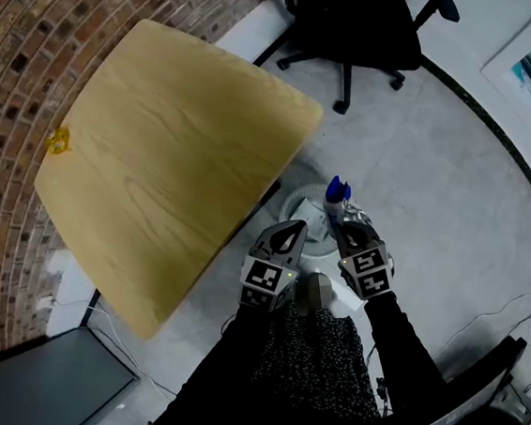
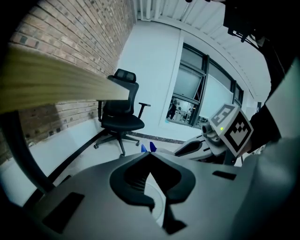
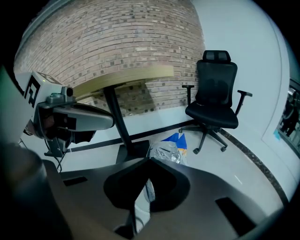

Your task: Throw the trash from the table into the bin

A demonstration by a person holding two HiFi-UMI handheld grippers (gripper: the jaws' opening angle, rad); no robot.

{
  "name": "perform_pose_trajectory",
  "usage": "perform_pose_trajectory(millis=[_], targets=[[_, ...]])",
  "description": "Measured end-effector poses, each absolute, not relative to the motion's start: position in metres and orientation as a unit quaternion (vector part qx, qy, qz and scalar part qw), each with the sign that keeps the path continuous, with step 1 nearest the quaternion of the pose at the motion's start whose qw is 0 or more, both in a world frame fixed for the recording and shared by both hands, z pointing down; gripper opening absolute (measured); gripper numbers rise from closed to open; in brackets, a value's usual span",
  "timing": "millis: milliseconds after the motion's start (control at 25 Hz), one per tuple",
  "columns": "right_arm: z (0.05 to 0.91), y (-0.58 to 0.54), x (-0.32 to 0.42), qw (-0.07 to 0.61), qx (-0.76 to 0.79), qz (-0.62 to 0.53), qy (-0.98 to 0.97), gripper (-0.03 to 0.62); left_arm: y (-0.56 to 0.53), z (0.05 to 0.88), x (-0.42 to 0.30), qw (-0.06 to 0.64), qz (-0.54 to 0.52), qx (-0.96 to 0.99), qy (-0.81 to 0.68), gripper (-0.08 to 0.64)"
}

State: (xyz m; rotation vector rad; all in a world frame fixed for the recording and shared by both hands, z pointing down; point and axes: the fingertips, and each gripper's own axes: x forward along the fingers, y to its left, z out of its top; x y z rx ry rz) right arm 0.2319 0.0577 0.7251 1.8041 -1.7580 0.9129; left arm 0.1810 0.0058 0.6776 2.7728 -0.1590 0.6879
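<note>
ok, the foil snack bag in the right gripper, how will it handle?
Probably floppy: the foil bag looks crumpled and sticks out creased past the right gripper. Likely very light for its size, since it looks empty and squashed. The shiny film may be slippery, so a pinch on one edge could slip.

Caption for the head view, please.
Right gripper clamps a crinkled silver-and-blue foil wrapper beside a white round bin, next to the light wooden table.
</note>
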Motion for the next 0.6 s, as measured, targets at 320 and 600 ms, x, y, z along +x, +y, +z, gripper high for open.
perform_pose_trajectory(millis=[320,600], targets=[[0.785,0.062,0.228,0.221,0.642,0.359,-0.64,0.011,0.014,0.739,0.192,0.136,0.25,0.958,-0.023,0.006],[0.825,0.058,0.222,0.223,0.633,0.372,-0.641,0.011,0.007,0.77,0.187,0.14,0.264,0.954,-0.028,0.006]])
